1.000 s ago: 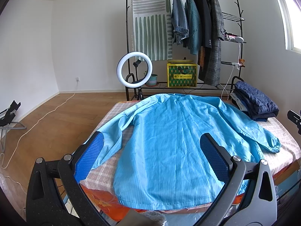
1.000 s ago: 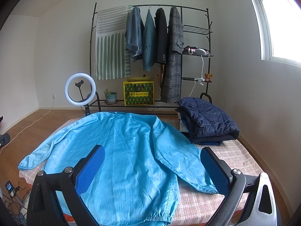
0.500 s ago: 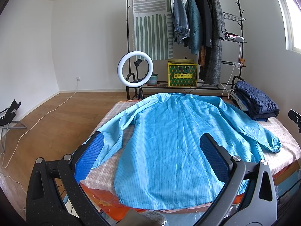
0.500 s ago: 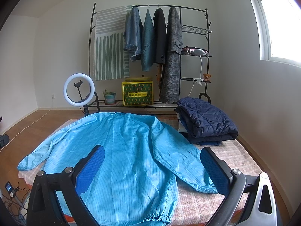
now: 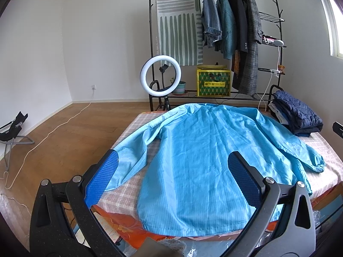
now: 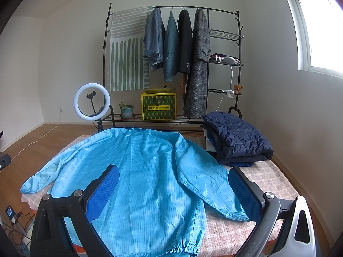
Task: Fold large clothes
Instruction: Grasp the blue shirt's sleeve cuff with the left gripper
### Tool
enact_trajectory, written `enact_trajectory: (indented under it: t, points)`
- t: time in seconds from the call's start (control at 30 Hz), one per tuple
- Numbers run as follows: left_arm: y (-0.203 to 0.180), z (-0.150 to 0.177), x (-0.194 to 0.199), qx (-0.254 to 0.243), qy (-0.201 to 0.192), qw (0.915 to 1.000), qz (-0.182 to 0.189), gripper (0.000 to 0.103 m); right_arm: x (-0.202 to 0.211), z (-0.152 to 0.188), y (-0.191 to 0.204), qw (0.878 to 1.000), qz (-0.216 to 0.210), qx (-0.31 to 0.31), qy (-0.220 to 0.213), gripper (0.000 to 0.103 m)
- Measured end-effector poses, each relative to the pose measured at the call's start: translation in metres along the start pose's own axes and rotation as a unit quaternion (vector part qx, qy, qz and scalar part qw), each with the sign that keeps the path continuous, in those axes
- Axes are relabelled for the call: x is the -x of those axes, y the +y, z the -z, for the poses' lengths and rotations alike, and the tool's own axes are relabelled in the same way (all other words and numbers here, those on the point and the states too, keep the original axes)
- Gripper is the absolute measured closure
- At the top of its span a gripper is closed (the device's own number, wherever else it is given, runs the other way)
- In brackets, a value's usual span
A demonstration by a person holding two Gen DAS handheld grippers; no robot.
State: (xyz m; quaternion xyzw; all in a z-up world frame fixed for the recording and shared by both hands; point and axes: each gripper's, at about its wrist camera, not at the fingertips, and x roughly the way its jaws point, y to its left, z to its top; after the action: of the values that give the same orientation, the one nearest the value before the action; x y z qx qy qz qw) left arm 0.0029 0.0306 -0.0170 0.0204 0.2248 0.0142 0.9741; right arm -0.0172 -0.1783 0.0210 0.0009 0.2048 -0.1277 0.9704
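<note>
I judge folding not yet begun: the blue garment [image 5: 199,160] lies spread flat across the bed [image 5: 321,150], sleeves out, while I hold both the left gripper [image 5: 171,182] and right gripper [image 6: 173,192] above its near edge with fingers released and empty.

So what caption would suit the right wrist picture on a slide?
Open right gripper above a blue jacket spread flat, beside folded navy clothes.
</note>
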Motion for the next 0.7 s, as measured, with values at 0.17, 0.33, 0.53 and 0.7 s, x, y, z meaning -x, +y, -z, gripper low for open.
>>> enact_trajectory:
  t: [0.17,0.33,0.53,0.7]
  points:
    - [0.013,0.001,-0.004,0.006,0.009,0.9998,-0.016,0.0,-0.007,0.003,0.016,1.0,0.0,0.01,0.0,0.0]
    - [0.042,0.0,-0.021,0.027,0.029,0.999,-0.023,0.0,-0.016,0.002,0.033,1.0,-0.018,0.018,0.007,0.0]
    - [0.099,0.004,-0.055,0.09,0.072,0.9933,-0.004,0.003,-0.032,-0.007,0.064,0.998,-0.056,0.03,0.01,0.0]
    - [0.154,0.004,-0.086,0.125,0.1,0.9866,-0.028,0.008,-0.039,-0.02,0.106,0.993,-0.093,0.064,-0.017,0.0]
